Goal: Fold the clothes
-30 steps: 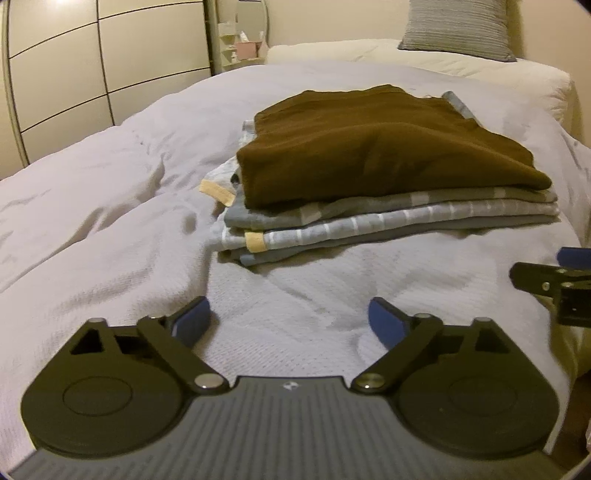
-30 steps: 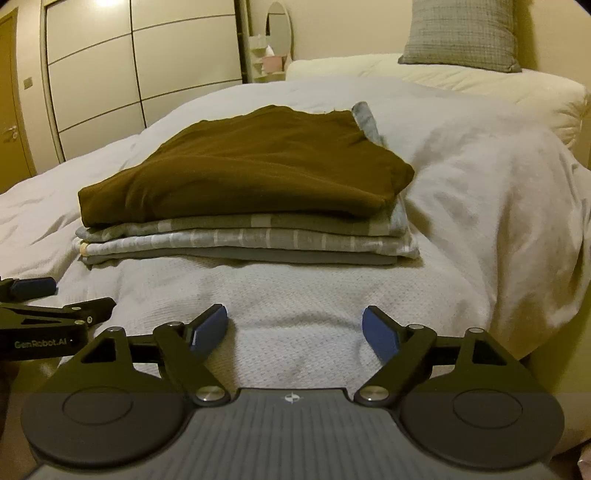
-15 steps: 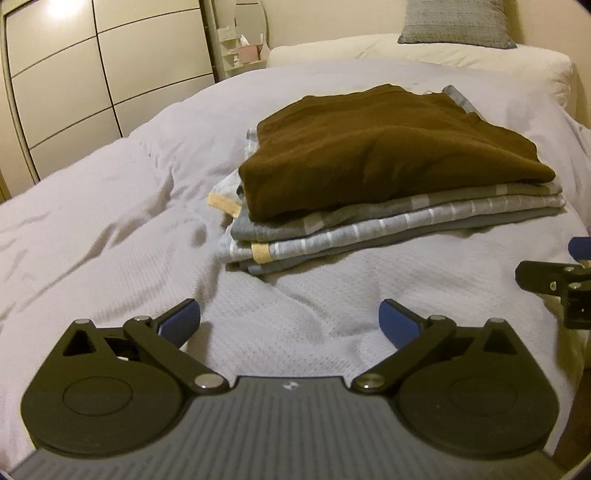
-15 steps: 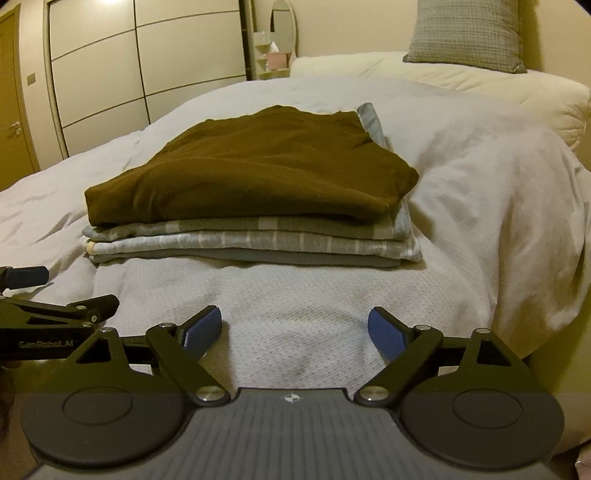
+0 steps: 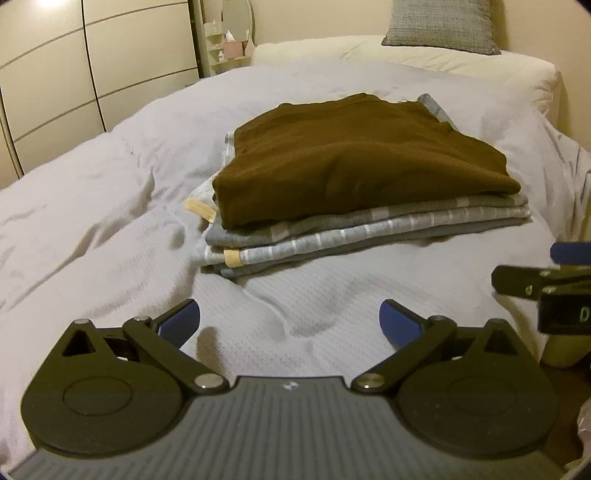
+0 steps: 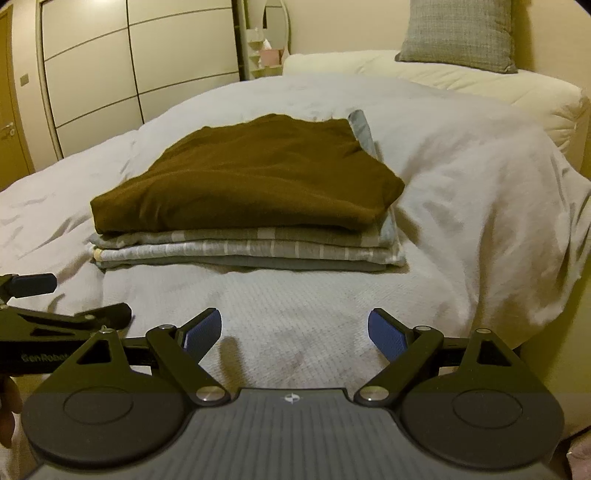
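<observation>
Clothes are sitting in a neat folded stack (image 5: 354,206) on the bed (image 5: 92,229), roughly mid-bed and a bit toward its right side. Going left to right: wardrobe doors (image 5: 48,92) run along the left wall, then a small shelf with a mirror (image 5: 236,37) in the far corner, then the stack itself. On top is a brown folded piece (image 5: 351,162), and under it a few grey striped layers (image 5: 369,232) with little tan tags (image 5: 201,210) poking out at the stack's left edge. Behind it at the head of the bed there's a cream pillow (image 6: 461,81) with a grey cushion (image 6: 458,33) leaning on top.

My left gripper (image 5: 290,321) hangs over the near edge of the bed, jaws spread wide with nothing between them. My right gripper (image 6: 294,334) is just beside it on the right, also over the near edge, jaws released and empty. Neither one touches the stack; bare white bedspread lies between us and it.
</observation>
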A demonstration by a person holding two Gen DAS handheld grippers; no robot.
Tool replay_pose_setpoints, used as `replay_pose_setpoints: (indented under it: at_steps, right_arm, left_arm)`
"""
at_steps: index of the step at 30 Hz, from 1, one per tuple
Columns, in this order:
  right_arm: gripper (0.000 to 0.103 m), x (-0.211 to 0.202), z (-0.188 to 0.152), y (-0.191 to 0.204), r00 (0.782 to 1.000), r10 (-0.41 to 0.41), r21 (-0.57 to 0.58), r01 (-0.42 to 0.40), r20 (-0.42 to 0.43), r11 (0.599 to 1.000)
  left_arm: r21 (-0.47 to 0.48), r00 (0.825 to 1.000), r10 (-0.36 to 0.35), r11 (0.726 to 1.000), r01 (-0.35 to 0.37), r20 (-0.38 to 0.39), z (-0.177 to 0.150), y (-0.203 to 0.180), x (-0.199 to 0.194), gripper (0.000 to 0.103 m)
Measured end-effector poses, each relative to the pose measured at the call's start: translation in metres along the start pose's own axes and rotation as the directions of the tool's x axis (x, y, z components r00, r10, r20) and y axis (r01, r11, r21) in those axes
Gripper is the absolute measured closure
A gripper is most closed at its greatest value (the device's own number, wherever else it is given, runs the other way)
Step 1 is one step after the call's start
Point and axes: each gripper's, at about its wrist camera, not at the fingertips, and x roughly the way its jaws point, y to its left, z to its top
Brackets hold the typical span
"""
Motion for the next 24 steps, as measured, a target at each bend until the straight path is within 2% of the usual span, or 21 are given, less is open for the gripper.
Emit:
replay_pose_setpoints:
  at_steps: [10,15,24]
  right_arm:
    - [0.015,-0.023,-0.003,0.007,1.000,-0.016,0.005,0.016,-0.002,1.000]
    - [0.014,-0.038,-0.004,0.008,0.999,-0.031,0.015,0.031,0.016,0.999]
    - [0.014,-0.066,-0.008,0.018,0.998,-0.056,0.031,0.056,0.024,0.998]
  left_arm:
    - [-0.040,0.999,-0.035,0.999,0.035,-0.016,0.001,0.004,-0.021,0.001]
    - [-0.054,0.998,-0.063,0.997,0.063,0.004,-0.001,0.005,-0.036,0.001]
    - [-0.051,0.997,-0.047,0.997,0.050,0.057,-0.004,0.010,-0.069,0.001]
